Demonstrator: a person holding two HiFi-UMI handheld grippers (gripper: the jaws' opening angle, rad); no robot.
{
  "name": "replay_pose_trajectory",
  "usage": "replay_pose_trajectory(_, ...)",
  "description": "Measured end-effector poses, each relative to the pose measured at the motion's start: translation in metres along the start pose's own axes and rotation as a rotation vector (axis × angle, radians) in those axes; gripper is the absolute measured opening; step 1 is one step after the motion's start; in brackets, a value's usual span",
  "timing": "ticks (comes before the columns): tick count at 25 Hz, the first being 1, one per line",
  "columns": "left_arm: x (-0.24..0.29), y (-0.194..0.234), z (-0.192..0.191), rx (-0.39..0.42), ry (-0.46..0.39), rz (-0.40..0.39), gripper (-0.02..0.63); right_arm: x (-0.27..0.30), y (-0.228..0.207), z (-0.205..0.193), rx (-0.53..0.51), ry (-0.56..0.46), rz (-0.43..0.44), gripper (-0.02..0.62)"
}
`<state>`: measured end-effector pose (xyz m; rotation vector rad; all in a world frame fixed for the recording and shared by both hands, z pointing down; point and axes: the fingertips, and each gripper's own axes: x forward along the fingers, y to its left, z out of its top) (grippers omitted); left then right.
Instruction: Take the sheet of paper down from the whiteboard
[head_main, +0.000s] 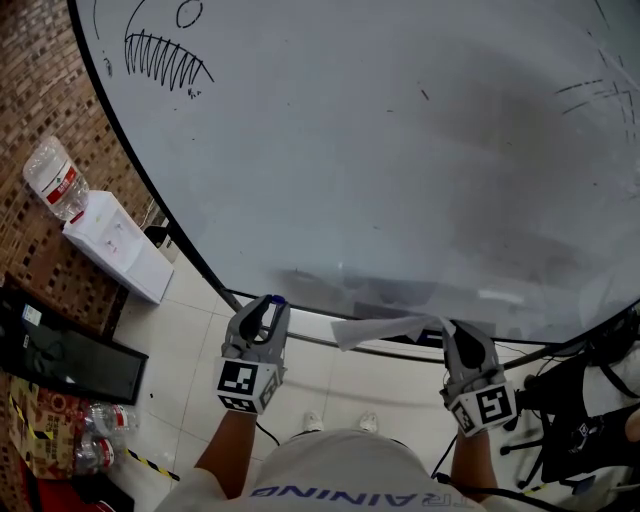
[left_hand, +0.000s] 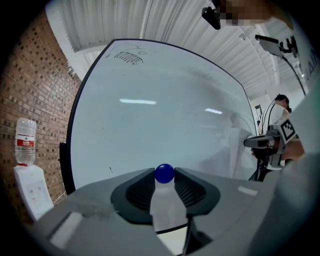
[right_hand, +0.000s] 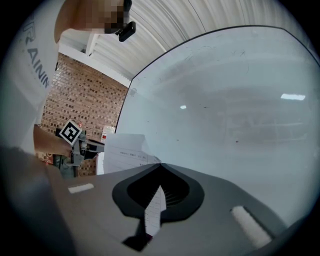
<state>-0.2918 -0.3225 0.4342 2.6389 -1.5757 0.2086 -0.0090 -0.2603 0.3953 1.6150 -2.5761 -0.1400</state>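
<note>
Facing the big whiteboard (head_main: 380, 150), the person holds a gripper out in each hand, both aimed at its lower edge. The right gripper (head_main: 450, 328) has its jaws pressed together on one end of the sheet of paper (head_main: 385, 328). In the right gripper view a narrow strip of the sheet runs down between the jaws. The rest fans out to the left with lines of print on it, too small to read.

Seen from above, the sheet sticks out sideways from that gripper toward the other one. Its free end is a little crumpled and stops short of the left gripper (head_main: 267, 306). It looks to be clear of the board's surface, though from these angles I can't be sure its far edge isn't brushing it.

The left gripper is pinching a small blue-topped pin (left_hand: 164, 173), probably a magnet, with a pale, clear-looking body. The jaw tips close in on either side of the blue top.

The board is mostly wiped, with a comb-like black scribble (head_main: 165, 58) near its upper left corner. Off to the left, against the brick wall (head_main: 35, 90), stands a white water dispenser (head_main: 118, 245) with a bottle (head_main: 58, 180) on top.
</note>
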Motion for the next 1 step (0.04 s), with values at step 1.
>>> replay_pose_trajectory(1,-0.0003,-0.0009,-0.0011,-0.001,0.005,-0.001,0.129,-0.0006,-0.0001,-0.0001,-0.002,0.001,0.000,0.008)
